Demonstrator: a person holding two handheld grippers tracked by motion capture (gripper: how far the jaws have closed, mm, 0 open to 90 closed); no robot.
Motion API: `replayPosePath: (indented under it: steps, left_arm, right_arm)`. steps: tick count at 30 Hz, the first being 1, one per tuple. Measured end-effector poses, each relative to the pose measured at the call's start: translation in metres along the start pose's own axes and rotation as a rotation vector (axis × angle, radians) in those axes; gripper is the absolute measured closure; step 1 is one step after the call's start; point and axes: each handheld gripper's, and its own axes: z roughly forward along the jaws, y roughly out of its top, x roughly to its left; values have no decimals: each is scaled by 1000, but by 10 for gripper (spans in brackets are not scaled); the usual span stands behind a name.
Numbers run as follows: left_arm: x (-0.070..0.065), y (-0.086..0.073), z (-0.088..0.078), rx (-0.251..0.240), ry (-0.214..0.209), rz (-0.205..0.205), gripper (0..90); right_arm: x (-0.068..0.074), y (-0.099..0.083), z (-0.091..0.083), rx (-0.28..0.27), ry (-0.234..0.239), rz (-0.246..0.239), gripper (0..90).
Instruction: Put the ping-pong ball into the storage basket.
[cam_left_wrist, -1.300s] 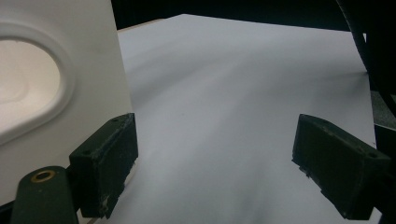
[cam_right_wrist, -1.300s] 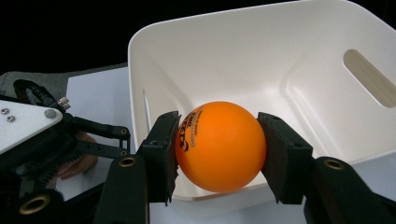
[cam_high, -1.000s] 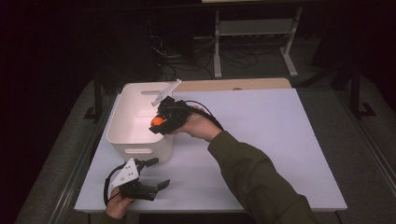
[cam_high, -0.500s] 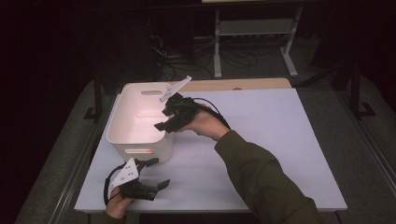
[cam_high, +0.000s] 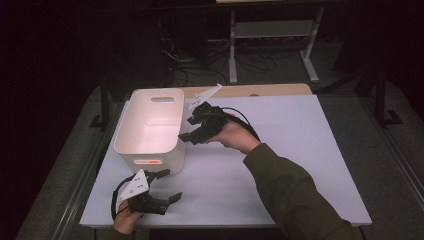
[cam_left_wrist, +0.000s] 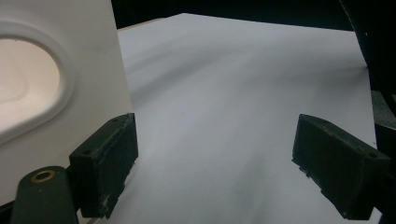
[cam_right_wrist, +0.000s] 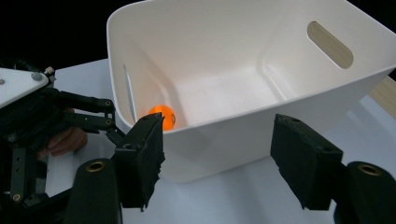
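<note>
A white plastic bin (cam_high: 125, 125) stands on the left half of the white table (cam_high: 300, 150). An orange ball (cam_right_wrist: 162, 115) lies on the bin's floor in a corner, and its glow shows through the near wall (cam_high: 152, 161). My right gripper (cam_high: 192, 129) hovers just outside the bin's right rim. Its jaws have just been opening and now stand open (cam_right_wrist: 218, 140) with nothing between them. My left gripper (cam_high: 169, 186) rests near the table's front left edge. It is open (cam_left_wrist: 215, 158) and empty, with one jaw next to the bin's wall (cam_left_wrist: 93, 70).
A wooden strip (cam_high: 260, 90) runs along the table's far edge. Behind the table stand a metal frame (cam_high: 270, 30) and loose cables on the dark floor. The table's right half is bare white surface.
A second ago the right gripper held the orange ball over the bin's right rim. The ball now lies inside the bin, and the gripper has drawn back with its jaws apart. The left gripper stayed put.
</note>
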Motion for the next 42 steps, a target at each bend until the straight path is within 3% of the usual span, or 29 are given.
replayPosePath:
  steps: [19, 32, 36, 42]
  left_arm:
    - [0, 0, 0, -5, 1, -3, 140]
    - [0, 0, 0, -2, 2, 0, 140]
    - [-1, 0, 0, -2, 2, 0, 140]
    - [-1, 0, 0, 0, 2, 2, 140]
  right_arm:
    - [-8, -51, -11, -19, -64, 67, 215]
    - [-7, -79, -14, -30, -114, 106, 120]
    - [-6, -90, -13, -20, -139, 119, 27]
    - [-4, -105, -14, -12, -157, 135, 17]
